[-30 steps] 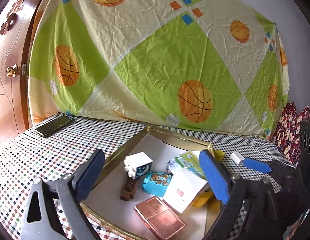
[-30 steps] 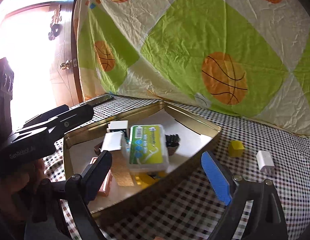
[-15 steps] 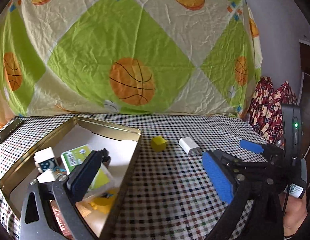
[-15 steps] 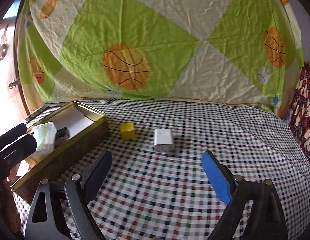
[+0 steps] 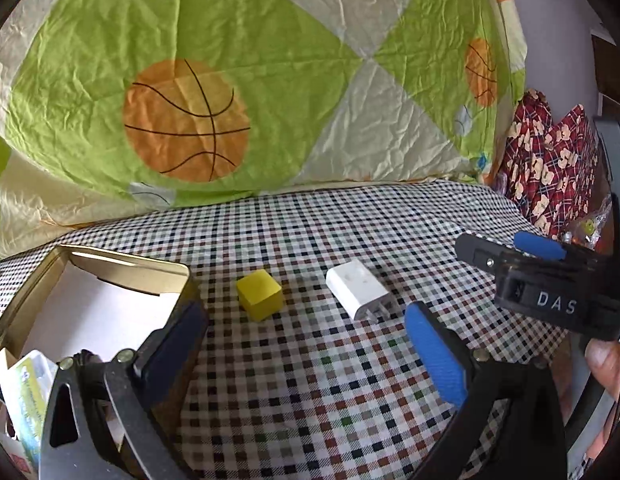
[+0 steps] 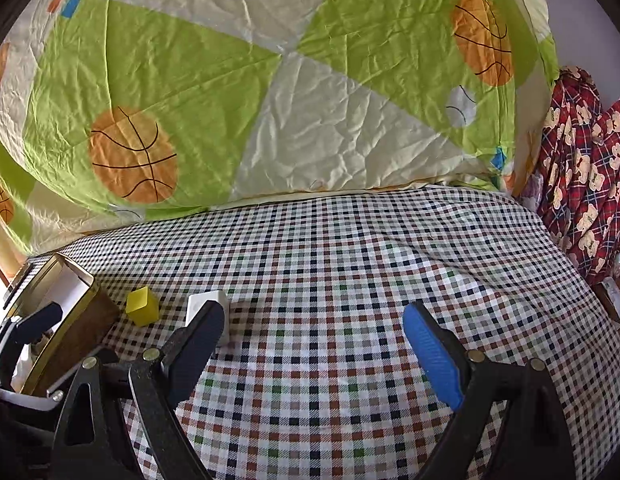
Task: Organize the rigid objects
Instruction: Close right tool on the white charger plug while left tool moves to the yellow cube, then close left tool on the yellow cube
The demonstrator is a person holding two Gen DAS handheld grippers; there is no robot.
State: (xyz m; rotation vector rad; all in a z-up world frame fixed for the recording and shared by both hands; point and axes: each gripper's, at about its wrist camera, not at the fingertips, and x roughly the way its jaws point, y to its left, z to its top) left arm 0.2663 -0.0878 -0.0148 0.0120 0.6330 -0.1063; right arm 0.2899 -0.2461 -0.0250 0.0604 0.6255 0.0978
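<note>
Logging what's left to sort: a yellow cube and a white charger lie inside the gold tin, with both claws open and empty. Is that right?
Not quite. The yellow cube and white charger lie on the checked cloth beside the gold tin, not inside it, as the left wrist view shows. The left claw and right claw are open and empty.

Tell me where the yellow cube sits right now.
In the left wrist view the yellow cube sits on the checkered cloth, between the gold tin on its left and the white charger on its right.

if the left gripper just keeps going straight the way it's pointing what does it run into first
Probably the checkered tablecloth. The open left gripper aims between the yellow cube and white charger, likely missing both.
</note>
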